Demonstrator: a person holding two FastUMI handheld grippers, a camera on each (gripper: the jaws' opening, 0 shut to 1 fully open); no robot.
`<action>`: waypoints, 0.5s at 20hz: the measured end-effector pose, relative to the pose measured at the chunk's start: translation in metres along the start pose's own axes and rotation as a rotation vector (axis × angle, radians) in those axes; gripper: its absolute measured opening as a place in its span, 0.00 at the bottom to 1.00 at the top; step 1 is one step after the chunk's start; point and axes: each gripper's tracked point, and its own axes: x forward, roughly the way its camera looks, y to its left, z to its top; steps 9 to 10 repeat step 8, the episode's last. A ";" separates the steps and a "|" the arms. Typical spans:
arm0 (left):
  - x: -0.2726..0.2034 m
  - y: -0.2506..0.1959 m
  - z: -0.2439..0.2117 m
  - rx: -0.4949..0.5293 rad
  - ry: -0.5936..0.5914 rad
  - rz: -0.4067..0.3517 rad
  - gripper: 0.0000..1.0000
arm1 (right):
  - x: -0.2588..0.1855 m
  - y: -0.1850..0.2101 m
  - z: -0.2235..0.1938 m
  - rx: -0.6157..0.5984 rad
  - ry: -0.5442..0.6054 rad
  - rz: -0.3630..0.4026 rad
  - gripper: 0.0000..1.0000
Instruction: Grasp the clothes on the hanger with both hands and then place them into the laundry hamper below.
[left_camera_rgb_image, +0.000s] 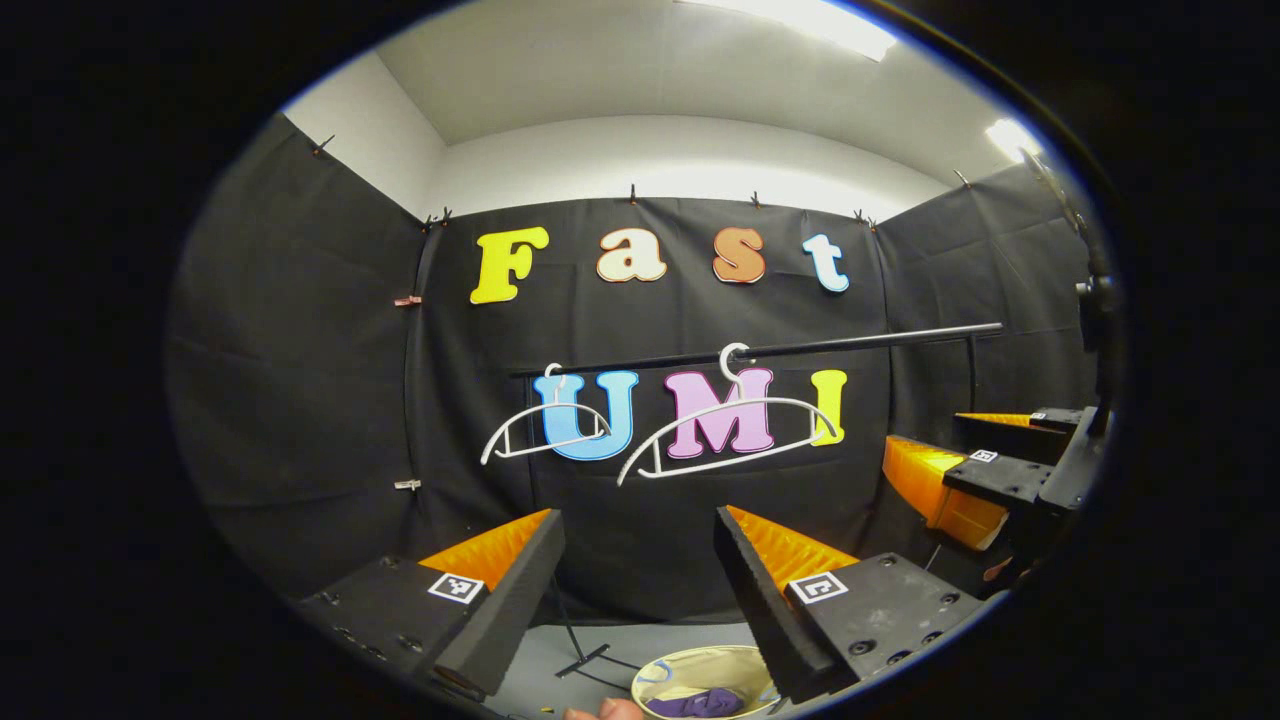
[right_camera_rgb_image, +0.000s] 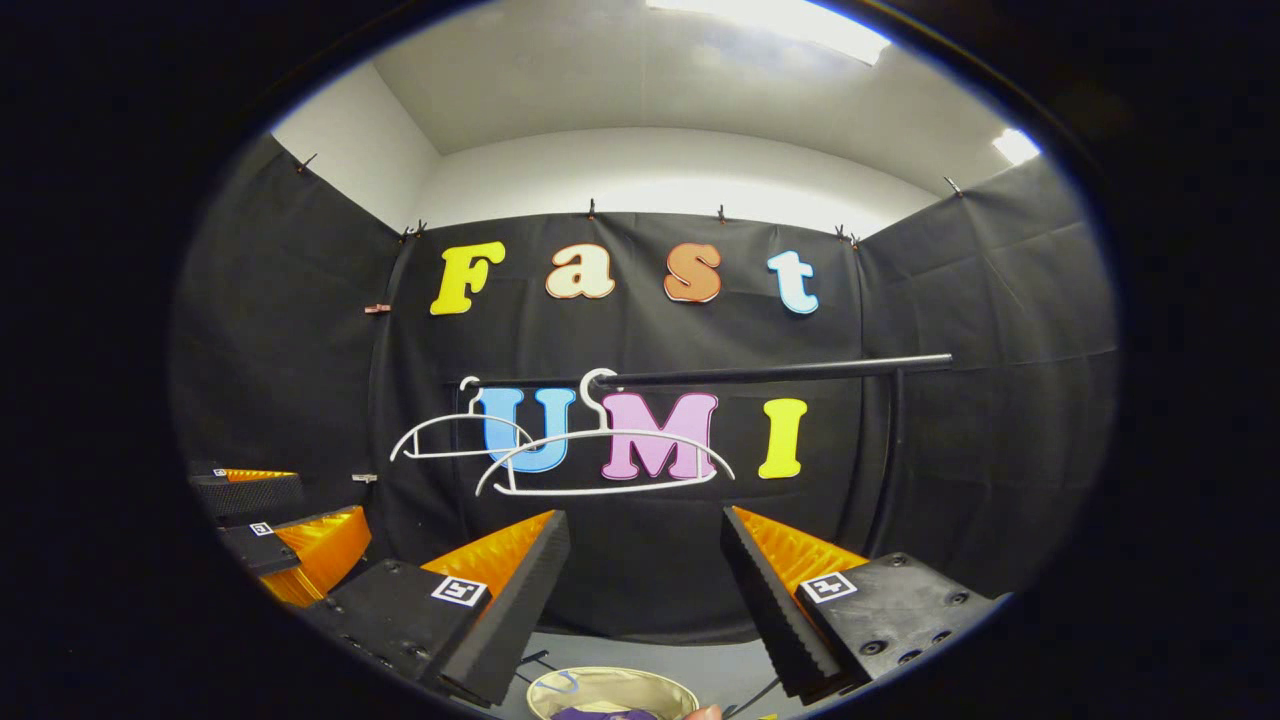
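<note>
Purple clothes (left_camera_rgb_image: 697, 703) lie in the hamper (left_camera_rgb_image: 655, 672), low between the left gripper (left_camera_rgb_image: 640, 590)'s fingers. Both it and the right gripper (right_camera_rgb_image: 645, 590) gape wide, empty. Bare hangers (left_camera_rgb_image: 725, 435) hang above the hamper.

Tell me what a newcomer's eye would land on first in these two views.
Two bare white hangers on the black rail, mid-scene, no clothes on them. Below, at the bottom edge, a cream laundry hamper already holds a purple garment. In front, the left hand-held gripper and the right hand-held gripper both stand open and hold nothing.
</note>
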 end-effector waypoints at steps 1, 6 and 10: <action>-0.001 0.001 0.000 0.000 0.001 0.002 0.95 | 0.002 -0.001 0.000 -0.006 -0.003 -0.004 0.97; -0.005 0.009 0.001 0.004 0.006 0.020 0.95 | 0.015 0.005 -0.002 -0.006 -0.004 0.008 0.97; -0.007 0.012 -0.001 0.002 0.010 0.027 0.95 | 0.016 0.007 -0.003 -0.013 -0.003 0.015 0.98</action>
